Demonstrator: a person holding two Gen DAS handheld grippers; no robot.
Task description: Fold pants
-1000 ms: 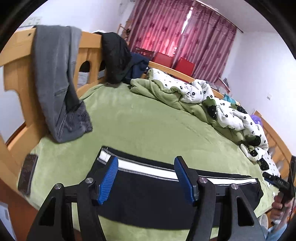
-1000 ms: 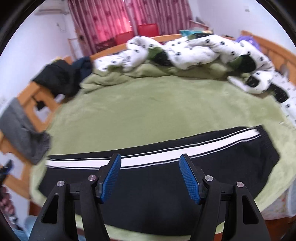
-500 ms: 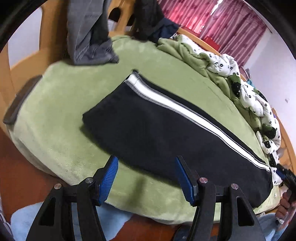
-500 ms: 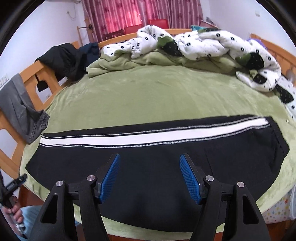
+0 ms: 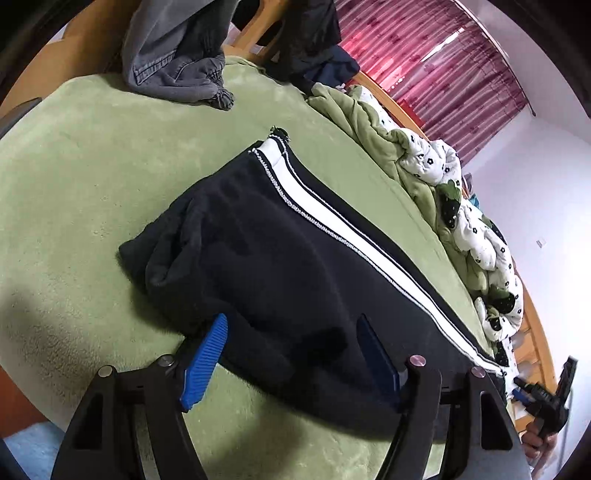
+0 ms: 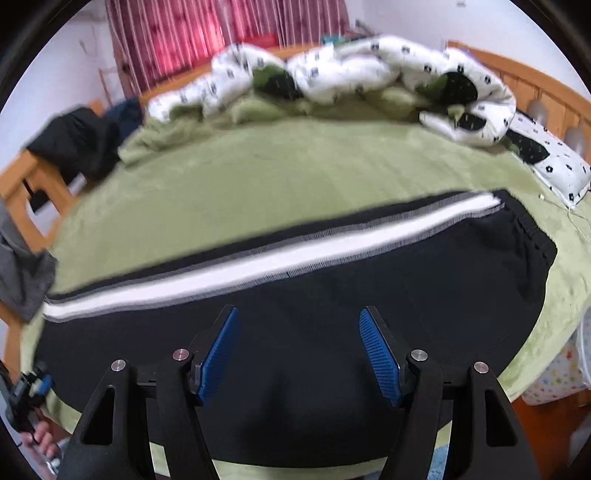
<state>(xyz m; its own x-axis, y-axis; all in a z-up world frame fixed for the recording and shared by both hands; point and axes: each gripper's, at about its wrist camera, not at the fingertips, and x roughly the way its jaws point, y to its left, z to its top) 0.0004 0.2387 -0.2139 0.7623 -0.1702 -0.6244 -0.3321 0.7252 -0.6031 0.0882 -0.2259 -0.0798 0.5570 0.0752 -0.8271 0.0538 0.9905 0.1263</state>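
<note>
Black pants (image 5: 280,266) with a white side stripe lie lengthwise across a green blanket (image 5: 74,177) on the bed. In the left wrist view my left gripper (image 5: 291,325) is open, its blue pads low over the near edge of the pants by the rumpled leg ends. In the right wrist view the pants (image 6: 332,295) span the frame, waistband at the right. My right gripper (image 6: 299,317) is open just above the black fabric near its middle. The right gripper also shows at the far right of the left wrist view (image 5: 546,402).
A grey garment (image 5: 173,55) and a dark jacket (image 5: 306,33) hang over the wooden footboard. A white spotted quilt (image 6: 351,70) is bunched along the far side of the bed. Red curtains (image 5: 436,59) hang behind. The wooden bed rail (image 6: 524,81) runs at the right.
My left gripper has tilted down and moved in over the leg end of the pants. My right gripper has come closer over the middle of the pants. Both stayed open.
</note>
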